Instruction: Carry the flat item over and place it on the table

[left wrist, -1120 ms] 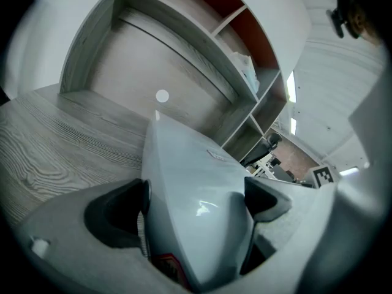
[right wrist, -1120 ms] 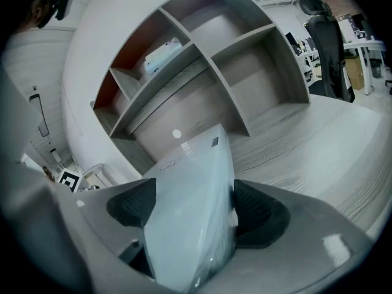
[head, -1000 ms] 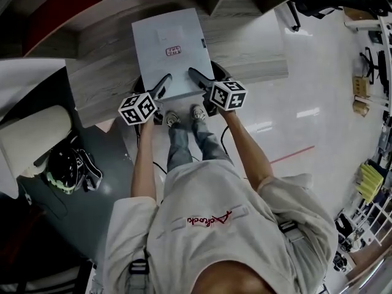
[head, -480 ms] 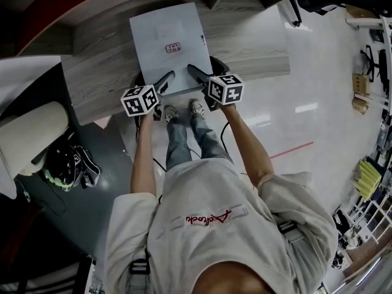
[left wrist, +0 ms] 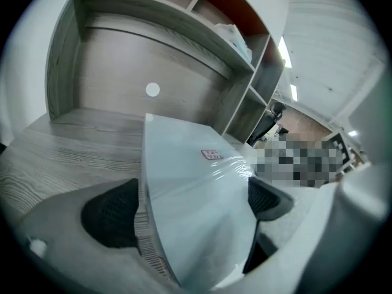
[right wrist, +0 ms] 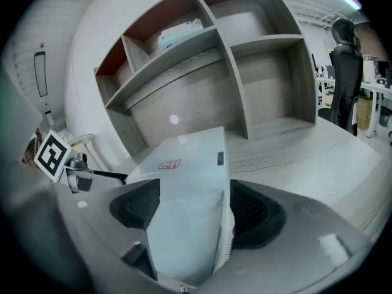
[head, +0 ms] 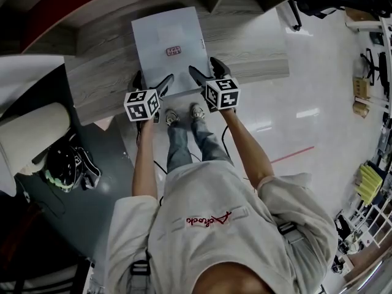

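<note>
Grey wood-grain table [head: 98, 84] fills the top of the head view, with a matching open shelf unit [right wrist: 245, 48] rising at its far side. A glossy white floor [head: 318, 72] crossed by a thin red line [head: 293, 153] spreads out toward 3 o'clock.

A flat, pale grey rectangular box wrapped in clear film [head: 168, 35] lies on the table at 12 o'clock from the person. Its near edge sits about at the table's near edge. A small red-bordered label [head: 174, 51] is stuck on its top face, but the print is too small to read. A small dark mark [right wrist: 220, 158] sits near the box's right edge.

The left gripper [head: 151, 80] is at the box's near left corner with its jaws spread wide. 1 black ribbed pad [left wrist: 266, 198] is over the top face, and the other is just off the left edge, above the table. The right gripper [head: 207, 71] mirrors this at the near right corner, also spread wide, with the corner lying in the gap between its 2 pads.

Red script [head: 209, 219] runs across the back of the person's light shirt and is not legible. A dark rounded helmet [head: 61, 167] rests on the floor at 9 o'clock.
</note>
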Demonstrator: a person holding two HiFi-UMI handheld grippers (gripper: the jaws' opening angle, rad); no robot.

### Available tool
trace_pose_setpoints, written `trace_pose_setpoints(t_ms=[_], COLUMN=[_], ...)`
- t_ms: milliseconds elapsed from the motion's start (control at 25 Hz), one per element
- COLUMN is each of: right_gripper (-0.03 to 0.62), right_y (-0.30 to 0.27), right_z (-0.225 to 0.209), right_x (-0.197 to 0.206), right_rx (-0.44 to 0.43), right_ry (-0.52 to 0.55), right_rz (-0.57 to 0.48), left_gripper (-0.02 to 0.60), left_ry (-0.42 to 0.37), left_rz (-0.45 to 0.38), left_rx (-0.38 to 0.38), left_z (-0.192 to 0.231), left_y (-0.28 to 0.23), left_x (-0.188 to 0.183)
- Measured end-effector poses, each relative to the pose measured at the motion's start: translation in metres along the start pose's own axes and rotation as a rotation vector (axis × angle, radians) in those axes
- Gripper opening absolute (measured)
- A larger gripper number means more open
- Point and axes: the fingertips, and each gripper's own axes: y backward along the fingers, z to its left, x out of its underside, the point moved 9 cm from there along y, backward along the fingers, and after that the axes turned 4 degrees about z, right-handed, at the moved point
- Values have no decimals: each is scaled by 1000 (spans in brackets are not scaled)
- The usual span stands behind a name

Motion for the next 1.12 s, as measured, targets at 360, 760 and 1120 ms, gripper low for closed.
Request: trace_pose_setpoints(t_ms=[360,760,1120], right_gripper=[85,3,5], right_y=[25,56,104], right_z=[8,27,73], right_x=[-7,-12,-60], right_rx=[39,-28,-79], right_ry=[50,76,200], right_rz=[-62,-125,-280], left_gripper=[145,0,0], left_ry=[-130,-185,-207], left_rz=[-146,-225,-352], left_rx=[18,36,54], left_z=[-22,-49,-73], left_y=[35,64,113], left_x=[-13,-16,-56])
